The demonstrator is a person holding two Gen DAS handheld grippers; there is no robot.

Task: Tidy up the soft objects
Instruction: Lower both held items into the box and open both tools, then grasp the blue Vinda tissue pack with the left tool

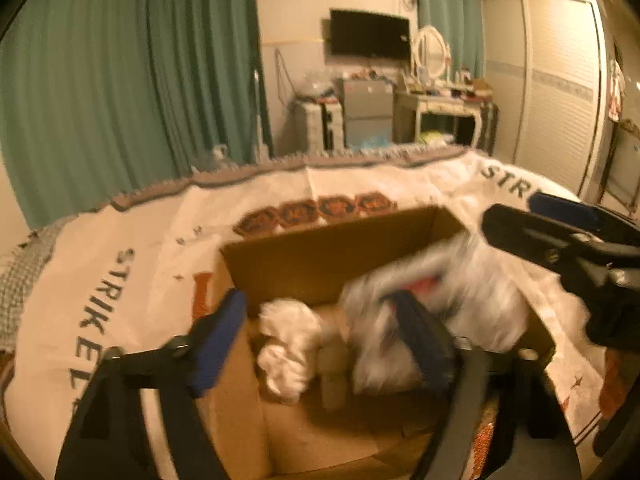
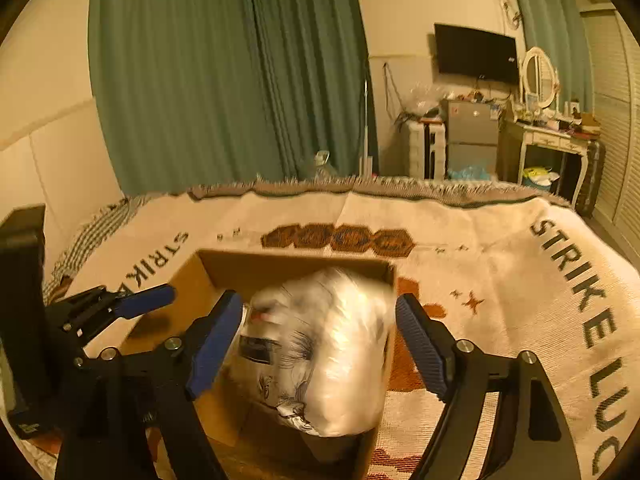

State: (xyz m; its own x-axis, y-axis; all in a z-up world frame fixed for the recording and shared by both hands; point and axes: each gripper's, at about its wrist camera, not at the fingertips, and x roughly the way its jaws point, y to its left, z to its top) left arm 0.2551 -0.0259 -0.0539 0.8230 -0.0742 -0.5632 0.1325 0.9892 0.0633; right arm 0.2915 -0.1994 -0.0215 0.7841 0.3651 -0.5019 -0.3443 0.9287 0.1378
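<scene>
While both tools hang over the open cardboard box (image 1: 320, 256), neither grasps anything: the left gripper (image 1: 320, 344) has its blue-padded fingers (image 1: 218, 340) spread wide above the box interior, and the right gripper (image 2: 320, 344) is likewise released, its fingers (image 2: 422, 348) standing either side of a clear plastic-wrapped bundle (image 2: 332, 352) without visibly clamping it. Whether the left pad of the right gripper brushes the wrap is hard to judge through the motion blur.

That bundle sits in the right-hand part of the box, its top rising above the rim; dark print shows through the wrap (too smeared to read). Beside it, toward the middle of the box floor, lies a crumpled white soft item (image 1: 288, 352). From the left wrist view the right gripper enters at the right edge, above the bundle; from the right wrist view the left gripper appears at the lower left, over the near left corner of the box.

Under the box spreads a cream woven blanket (image 2: 500, 280) covering the bed. Large dark letters run along both its sides, reading "STRIKE LUC" on the right before the frame cuts them off, and a row of orange-brown hexagon motifs (image 2: 338, 240) lies just beyond the far wall of the box.

Past the fringed edge of the blanket hang teal curtains (image 2: 224, 80). Farther off stand a wall-mounted television (image 2: 476, 54), a small grey fridge (image 2: 472, 136) and a white dressing table with an oval mirror (image 2: 538, 74).
</scene>
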